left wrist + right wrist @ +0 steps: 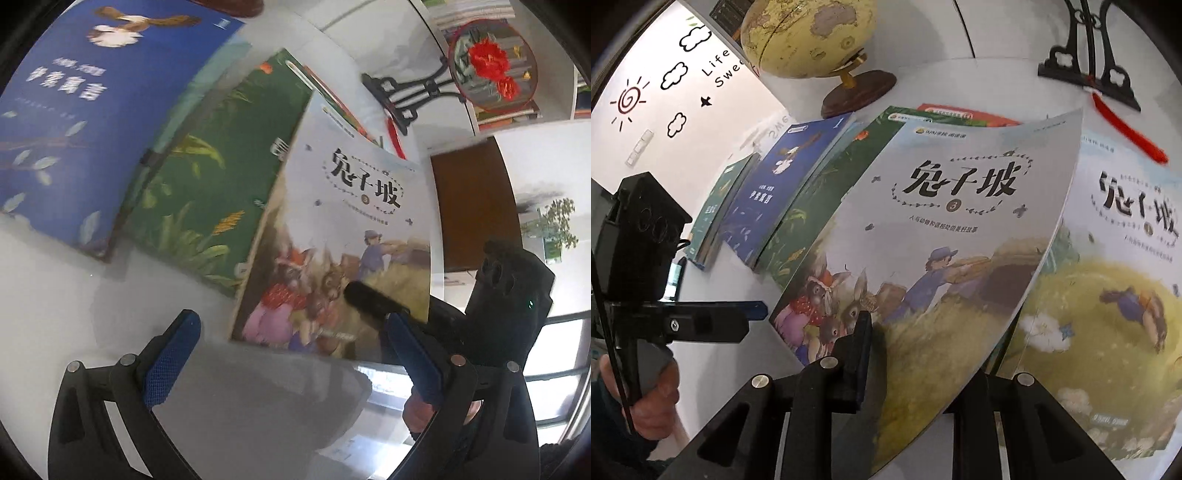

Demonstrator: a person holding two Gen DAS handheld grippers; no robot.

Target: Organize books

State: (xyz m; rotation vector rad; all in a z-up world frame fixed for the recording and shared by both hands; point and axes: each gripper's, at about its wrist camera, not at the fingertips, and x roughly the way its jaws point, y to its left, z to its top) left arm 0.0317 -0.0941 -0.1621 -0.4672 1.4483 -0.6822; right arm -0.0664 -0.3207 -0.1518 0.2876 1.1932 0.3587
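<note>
the right tool [905, 354] clamps the rabbit book [945, 229] by its lower edge, lifted off the counter [92, 295], long axis pointing away; the left tool [291, 354] is spread, empty, just left of it.

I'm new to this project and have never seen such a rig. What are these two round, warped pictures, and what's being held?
Each picture comes from a fisheye camera mounted on a hand-held gripper, looking forward along its jaws; a person holds one gripper in each hand. In the left view, the left gripper is open and holds nothing. In the right view, the right gripper is shut on the rabbit storybook, lifting it tilted over the white table. A blue book, a green book, a second rabbit book and a globe sit there too.
</note>
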